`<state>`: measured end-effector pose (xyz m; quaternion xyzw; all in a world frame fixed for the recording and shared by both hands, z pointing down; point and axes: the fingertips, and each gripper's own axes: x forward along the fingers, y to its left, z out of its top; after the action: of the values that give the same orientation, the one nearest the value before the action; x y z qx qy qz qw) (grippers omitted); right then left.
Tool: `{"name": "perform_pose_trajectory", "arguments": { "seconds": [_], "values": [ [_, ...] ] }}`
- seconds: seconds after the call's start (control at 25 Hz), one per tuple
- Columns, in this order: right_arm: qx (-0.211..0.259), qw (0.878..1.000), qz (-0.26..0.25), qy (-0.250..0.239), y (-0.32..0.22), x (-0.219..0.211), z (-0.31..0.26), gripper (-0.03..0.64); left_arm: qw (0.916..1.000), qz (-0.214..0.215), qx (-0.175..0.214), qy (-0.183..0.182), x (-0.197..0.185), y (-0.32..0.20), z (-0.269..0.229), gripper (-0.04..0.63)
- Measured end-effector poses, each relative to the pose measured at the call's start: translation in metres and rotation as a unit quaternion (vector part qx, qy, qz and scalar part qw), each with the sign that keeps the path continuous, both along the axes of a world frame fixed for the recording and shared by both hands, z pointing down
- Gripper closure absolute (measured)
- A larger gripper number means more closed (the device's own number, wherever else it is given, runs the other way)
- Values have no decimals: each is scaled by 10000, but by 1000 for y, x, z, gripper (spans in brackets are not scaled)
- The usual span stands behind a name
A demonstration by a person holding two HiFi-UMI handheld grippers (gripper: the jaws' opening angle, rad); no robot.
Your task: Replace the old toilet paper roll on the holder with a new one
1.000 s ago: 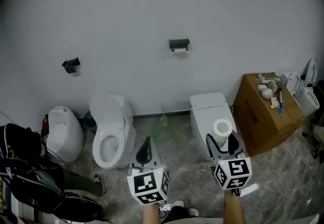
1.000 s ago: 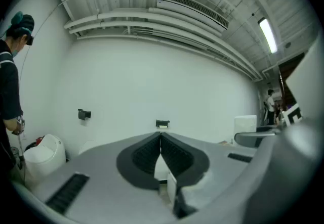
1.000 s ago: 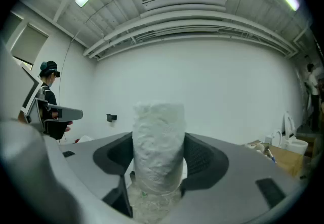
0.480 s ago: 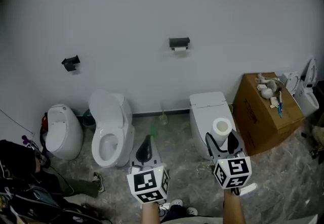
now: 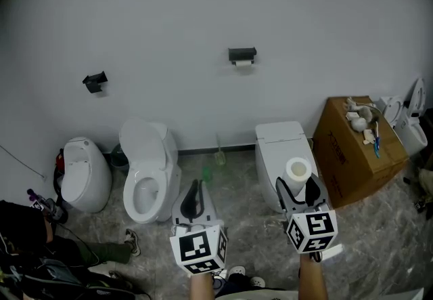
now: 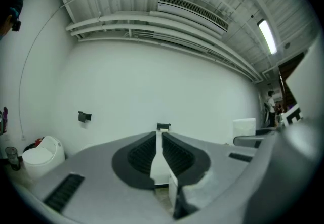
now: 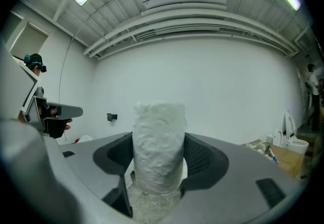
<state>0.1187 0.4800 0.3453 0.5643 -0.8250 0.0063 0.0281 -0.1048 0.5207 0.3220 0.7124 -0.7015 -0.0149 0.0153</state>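
A black holder (image 5: 242,55) is fixed high on the white wall, with the small white remnant of the old roll (image 5: 242,64) under it. The left gripper view has the same holder (image 6: 163,127) straight ahead, just above the jaws. My left gripper (image 5: 195,191) points level at the wall with its jaws nearly together, a thin slit showing and nothing in it (image 6: 159,139). My right gripper (image 5: 298,189) is shut on a full new toilet paper roll (image 5: 298,171), which stands upright between the pads (image 7: 158,149).
Below the wall stand an open white toilet (image 5: 145,177), a closed white toilet (image 5: 281,150) and a small rounded white unit (image 5: 84,173). A cardboard box (image 5: 358,150) with small items on top sits at the right. A second black fixture (image 5: 95,80) hangs at the left. Dark gear (image 5: 40,258) lies lower left.
Both grippers have stayed where they were. The dark gear at the lower left has slid down and partly out of the head view.
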Motion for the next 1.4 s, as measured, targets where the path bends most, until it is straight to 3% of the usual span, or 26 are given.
{"name": "perform_pose_trajectory", "arguments": {
  "seconds": [0.16,0.36,1.0,1.4],
  "values": [
    [9,10000,40,-78,-6,-5,2,313,10000,16,67,-30,-6,-6,-1,501],
    [22,9999,128,-110,-19,-13,5,313,9999,105,87,54,-17,-21,2,357],
    [-143,9996,141,-174,-55,-44,24,314,9997,225,-80,-52,-42,-62,18,342],
    [-132,9996,-36,-230,-133,-49,25,313,9997,8,-164,-162,-48,-131,25,342]
  ]
}}
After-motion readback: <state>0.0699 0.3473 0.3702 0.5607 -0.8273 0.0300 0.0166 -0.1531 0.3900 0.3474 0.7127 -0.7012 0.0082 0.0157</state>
